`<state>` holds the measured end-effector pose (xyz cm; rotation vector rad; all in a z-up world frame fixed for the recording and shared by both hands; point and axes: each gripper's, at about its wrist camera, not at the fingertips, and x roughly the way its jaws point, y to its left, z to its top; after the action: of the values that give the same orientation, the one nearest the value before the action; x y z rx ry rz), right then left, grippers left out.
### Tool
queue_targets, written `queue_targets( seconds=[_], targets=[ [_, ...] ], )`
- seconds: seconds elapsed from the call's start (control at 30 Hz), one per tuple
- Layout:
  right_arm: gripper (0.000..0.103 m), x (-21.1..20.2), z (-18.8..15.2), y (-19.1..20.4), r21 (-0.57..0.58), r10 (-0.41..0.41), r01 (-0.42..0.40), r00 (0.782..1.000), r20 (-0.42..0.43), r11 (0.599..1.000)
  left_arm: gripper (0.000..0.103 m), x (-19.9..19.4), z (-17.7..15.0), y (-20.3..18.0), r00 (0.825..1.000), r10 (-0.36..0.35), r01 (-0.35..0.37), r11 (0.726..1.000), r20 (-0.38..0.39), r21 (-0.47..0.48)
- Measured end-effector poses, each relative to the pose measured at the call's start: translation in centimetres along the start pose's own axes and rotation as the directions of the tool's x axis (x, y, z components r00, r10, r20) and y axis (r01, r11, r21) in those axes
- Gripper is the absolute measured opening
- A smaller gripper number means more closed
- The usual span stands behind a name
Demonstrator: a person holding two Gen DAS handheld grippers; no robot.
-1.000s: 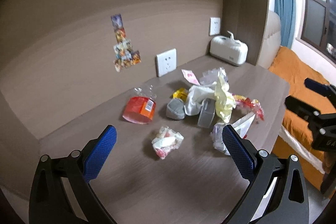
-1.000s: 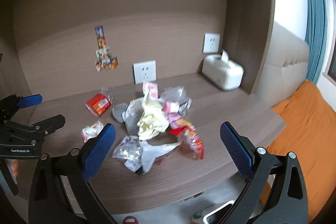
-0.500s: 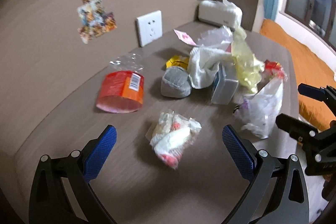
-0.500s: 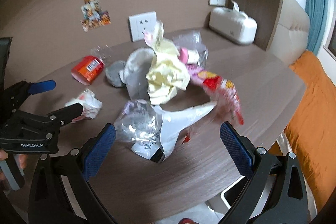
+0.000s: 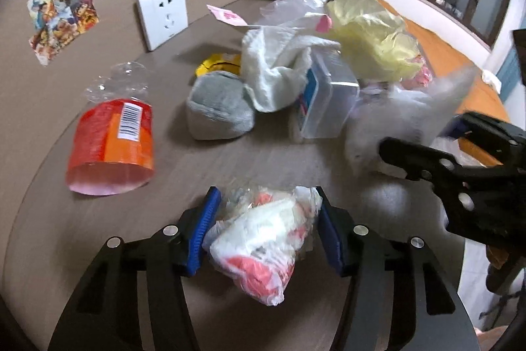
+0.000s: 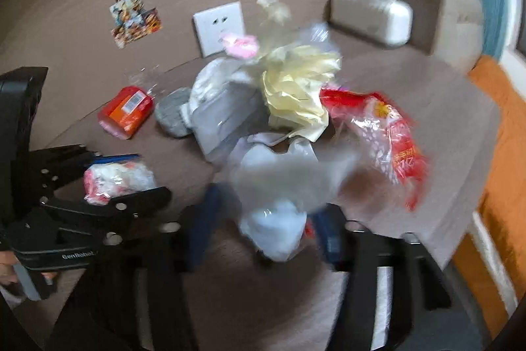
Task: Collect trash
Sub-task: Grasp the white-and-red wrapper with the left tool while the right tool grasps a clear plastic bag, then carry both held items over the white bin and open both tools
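- Left gripper [image 5: 264, 216]: jaws closing, both blue pads against a crumpled white-and-red wrapper [image 5: 259, 239] lying on the brown desk [image 5: 108, 229], apart from the main pile.
- Right gripper [image 6: 263, 229]: jaws closing around a clear plastic bag [image 6: 279, 186] at the pile's near edge; view blurred, pad contact unclear.
- Pile: yellow bag [image 5: 371, 35], white cloth [image 5: 279, 68], clear box [image 5: 328, 101], grey lump [image 5: 218, 109], red snack bag [image 6: 388, 134].
- Orange-red wrapper [image 5: 111, 140] lies alone, left of pile.
- 2 wall sockets; nearer socket [image 5: 162, 13] behind pile.
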<state>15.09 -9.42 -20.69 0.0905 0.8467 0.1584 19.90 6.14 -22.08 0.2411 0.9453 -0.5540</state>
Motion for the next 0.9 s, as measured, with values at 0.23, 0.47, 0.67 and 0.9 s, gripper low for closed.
queue_targets(
  seconds=[0.23,0.47,0.67,0.9],
  targets=[
    [0.037,-1.5,0.4,0.3,0.016,0.042,-0.042,0.999,0.000,0.999,0.054,-1.4,-0.2,-0.3,1.000,-0.006,0.006,1.000,0.009,0.004],
    [0.037,-7.0,1.7,2.2,-0.052,0.110,-0.106,0.990,0.085,0.993,0.054,-5.1,0.1,0.5,0.998,0.013,-0.011,0.999,0.054,-0.037],
    [0.037,-11.8,5.4,1.0,-0.060,0.108,-0.097,0.970,0.216,0.993,0.054,-9.1,1.6,-0.1,0.992,0.025,-0.021,0.999,0.121,-0.036],
    [0.037,-15.3,6.1,-1.0,-0.037,-0.002,0.012,0.965,0.261,0.999,0.054,-11.0,4.6,-3.7,0.979,-0.040,0.033,0.999,0.198,0.038]
  ],
)
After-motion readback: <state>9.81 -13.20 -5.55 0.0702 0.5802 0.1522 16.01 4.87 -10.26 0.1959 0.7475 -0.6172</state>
